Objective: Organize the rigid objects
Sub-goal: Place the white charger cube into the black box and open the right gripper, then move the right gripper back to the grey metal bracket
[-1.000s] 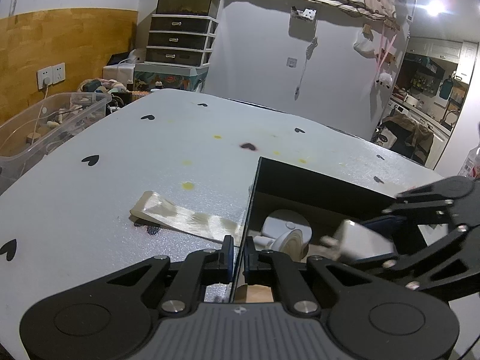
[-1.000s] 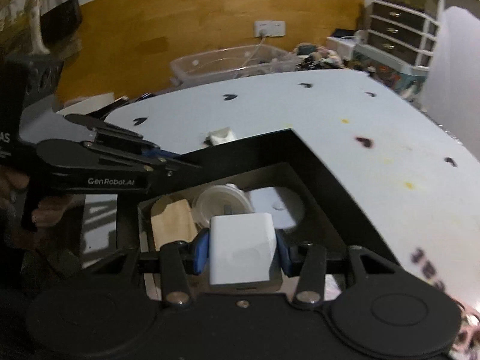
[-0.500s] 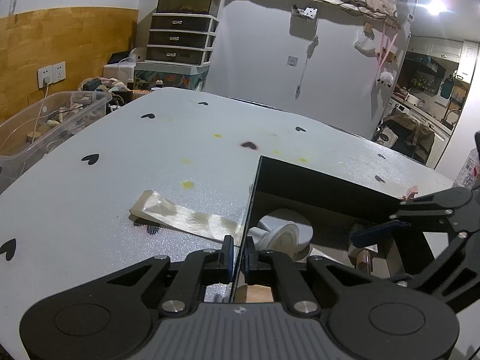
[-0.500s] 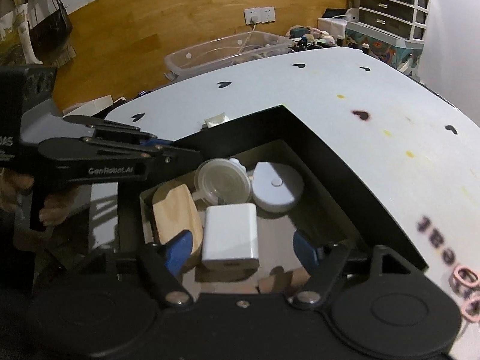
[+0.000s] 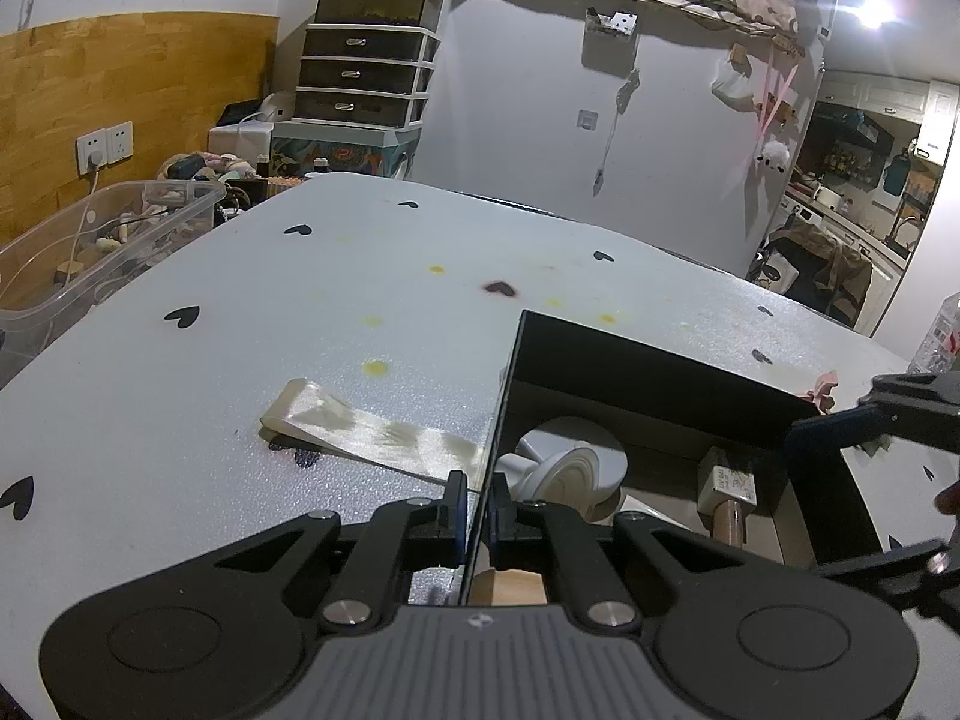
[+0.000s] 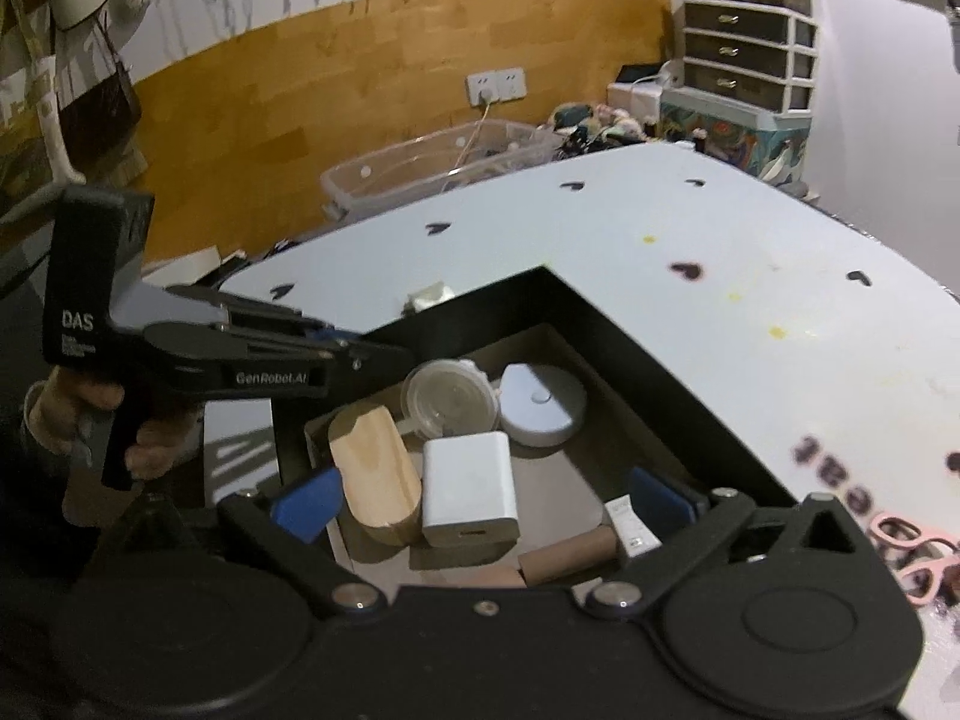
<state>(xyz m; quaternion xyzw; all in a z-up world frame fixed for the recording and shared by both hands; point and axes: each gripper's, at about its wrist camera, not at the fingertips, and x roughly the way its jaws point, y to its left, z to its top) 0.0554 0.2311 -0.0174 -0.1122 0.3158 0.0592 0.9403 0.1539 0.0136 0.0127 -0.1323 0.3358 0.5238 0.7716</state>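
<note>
Nearby, ribbon (image 5: pixel 372 435) beside black box (image 5: pixel 660 360)

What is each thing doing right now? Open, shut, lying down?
Left gripper: shut on the black box's wall.
Right gripper: open, jaws just opened, holding nothing.
Black box: open on top.
White charger: lying flat inside.
Wooden block: lying inside.

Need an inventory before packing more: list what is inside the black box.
Inside the black box: a white charger block, wooden piece, clear lidded cup, round white disc, cardboard tube, small labelled item. The right gripper's body hides the near corner.
</note>
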